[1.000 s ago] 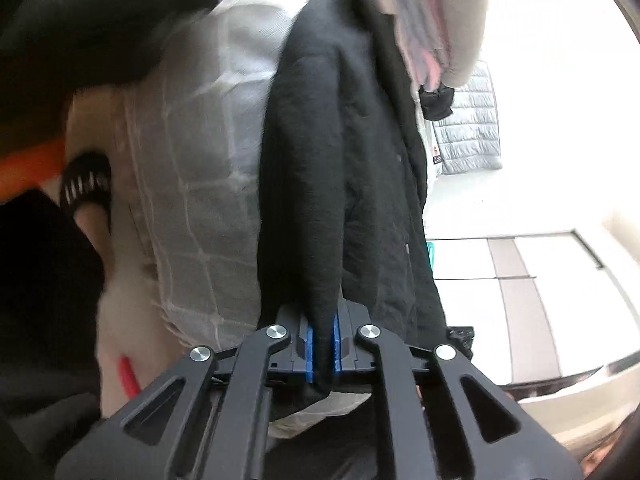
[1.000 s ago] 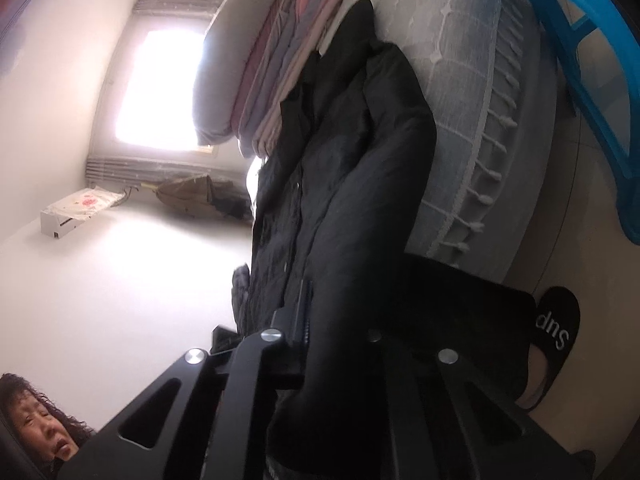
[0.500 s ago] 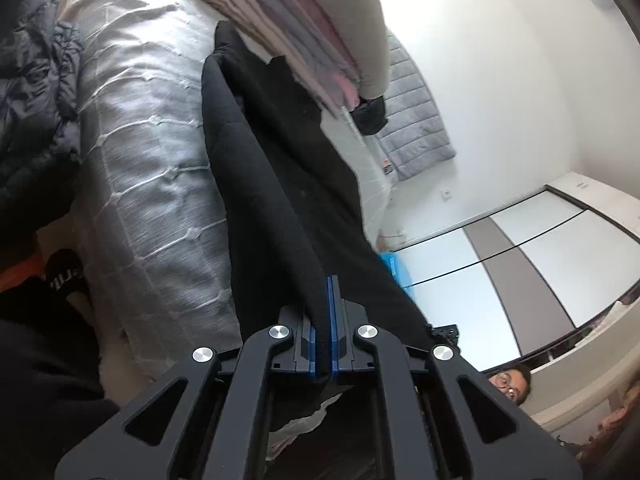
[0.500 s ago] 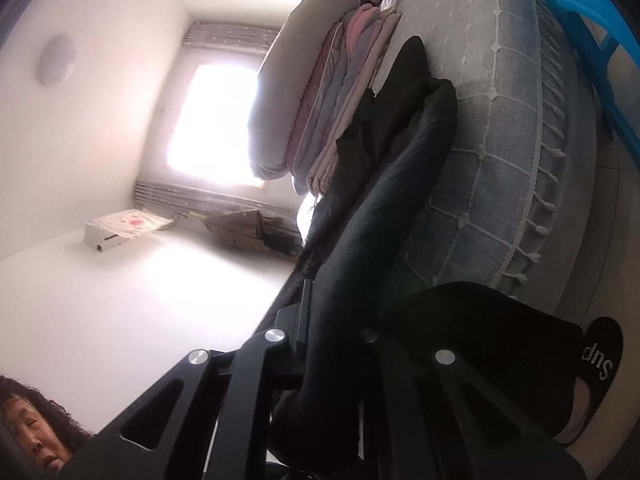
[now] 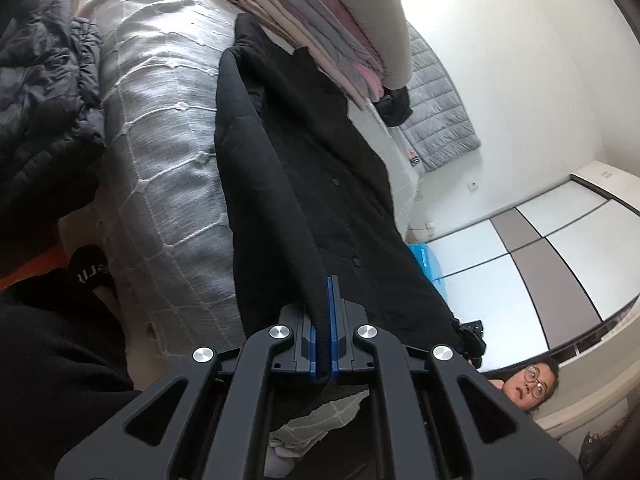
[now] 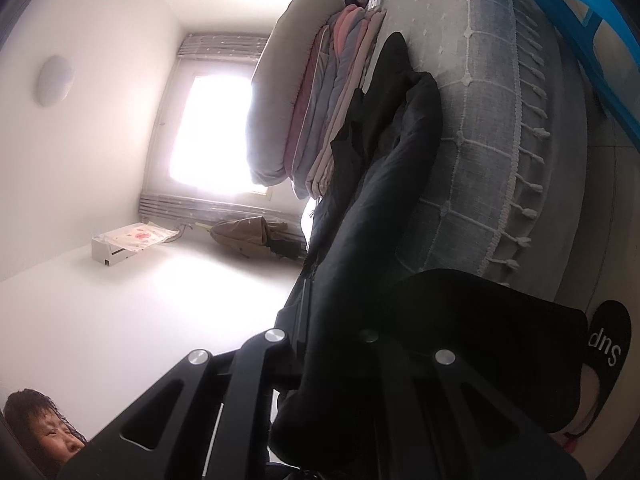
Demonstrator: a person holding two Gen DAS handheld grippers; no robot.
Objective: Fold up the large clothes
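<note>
A long black coat (image 5: 316, 184) lies stretched over the grey checked bedspread (image 5: 168, 152), its collar end near a stack of folded bedding. My left gripper (image 5: 327, 320) is shut on the coat's near edge, the cloth pinched between the blue pads (image 5: 333, 332). In the right wrist view the same black coat (image 6: 384, 184) runs from the bed (image 6: 492, 128) into my right gripper (image 6: 328, 344), which is shut on a thick fold of it; the cloth hides the fingertips.
Folded quilts and a pillow (image 5: 340, 28) are stacked at the far end of the bed. A dark puffer jacket (image 5: 36, 92) lies at the left. A blue plastic bin (image 6: 580, 40) stands beside the bed. A person's slippered foot (image 6: 608, 344) is near. White wardrobe doors (image 5: 540, 248) stand at the right.
Both grippers have swung and pulled back from the bed while keeping hold of the coat, so it now stretches out longer and flatter across the bedspread.
</note>
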